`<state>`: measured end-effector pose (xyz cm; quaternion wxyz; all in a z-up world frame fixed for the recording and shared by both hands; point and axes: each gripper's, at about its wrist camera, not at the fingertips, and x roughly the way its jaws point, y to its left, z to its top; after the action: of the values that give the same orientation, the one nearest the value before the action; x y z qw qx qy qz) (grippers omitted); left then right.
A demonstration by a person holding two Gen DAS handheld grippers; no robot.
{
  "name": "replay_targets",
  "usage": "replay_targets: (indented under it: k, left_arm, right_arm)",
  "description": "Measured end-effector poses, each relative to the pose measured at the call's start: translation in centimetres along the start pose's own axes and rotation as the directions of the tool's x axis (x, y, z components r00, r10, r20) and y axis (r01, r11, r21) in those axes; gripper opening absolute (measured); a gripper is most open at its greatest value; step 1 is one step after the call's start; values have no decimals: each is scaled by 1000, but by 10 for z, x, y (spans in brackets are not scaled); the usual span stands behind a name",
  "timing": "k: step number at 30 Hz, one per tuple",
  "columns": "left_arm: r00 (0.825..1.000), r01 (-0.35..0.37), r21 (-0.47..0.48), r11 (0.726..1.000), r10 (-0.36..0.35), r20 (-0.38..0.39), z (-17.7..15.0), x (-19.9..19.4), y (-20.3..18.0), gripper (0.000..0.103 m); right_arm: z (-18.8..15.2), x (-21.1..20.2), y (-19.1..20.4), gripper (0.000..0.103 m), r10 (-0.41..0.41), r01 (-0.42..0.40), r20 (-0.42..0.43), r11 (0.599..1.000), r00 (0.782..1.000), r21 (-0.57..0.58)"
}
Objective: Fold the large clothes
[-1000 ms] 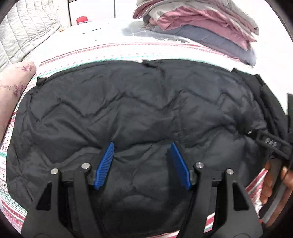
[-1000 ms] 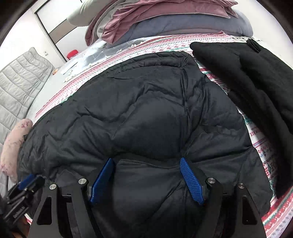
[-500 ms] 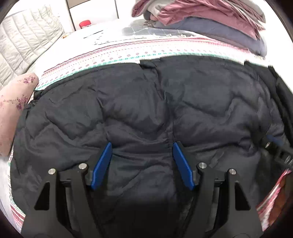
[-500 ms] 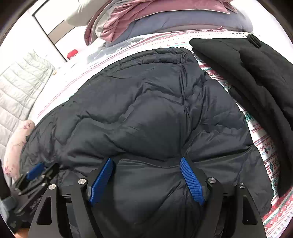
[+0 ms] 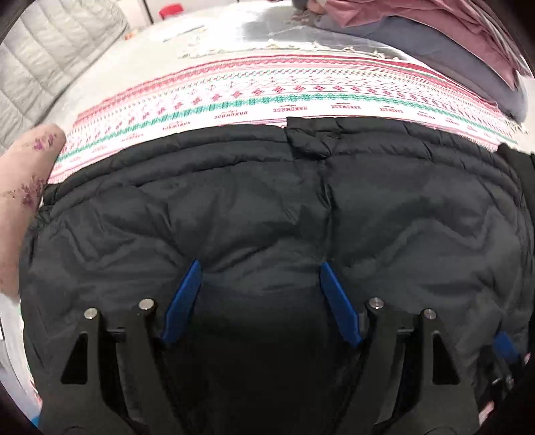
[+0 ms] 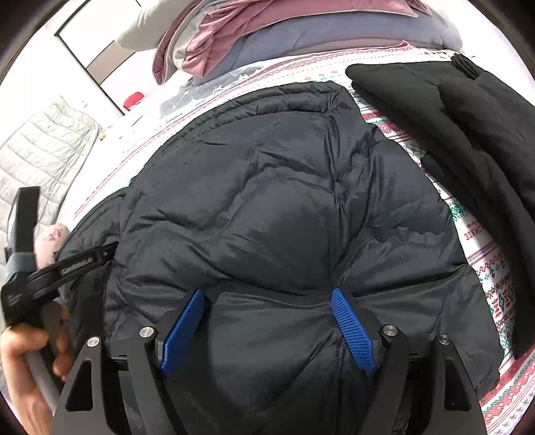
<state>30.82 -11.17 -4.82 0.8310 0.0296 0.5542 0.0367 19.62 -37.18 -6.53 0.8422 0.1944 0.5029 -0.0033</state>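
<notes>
Your right camera shows a second dark garment [image 6: 468, 140] lying beside the black puffer jacket [image 6: 284, 200], which your left camera barely catches. Both your left gripper [image 5: 259, 267] and right gripper [image 6: 267, 294] have fingers spread apart, pressing on the jacket. It lies flat on a patterned cloth [image 5: 267, 97], with stacked bedding [image 6: 301, 30] behind.
</notes>
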Motion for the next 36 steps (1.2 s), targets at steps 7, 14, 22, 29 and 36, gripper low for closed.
replay_targets:
  k: [7,14,22,29,36]
  left_arm:
    - [1000,-18,-16,1000,18,13,36,1,-6,75]
    - [1000,-1,-77,997,-1,-29,40,46,1,75]
    - [996,94,-137,986,-92,17,33,15,27,75]
    - [982,134,-41,990,-127,143,-54,-75,45,75]
    - [964,193,39,980,-197,177,-133,-91,39,75]
  right_arm:
    - [1,-1,-2,81,9,-9,-8,1000,1000,21]
    - [2,1,0,81,3,-3,-12,1000,1000,10]
    - [0,4,3,83,-3,3,-14,1000,1000,-1]
    - [0,5,1,84,0,0,-11,1000,1000,1]
    - [-5,6,9,85,-40,40,4,999,999,-29]
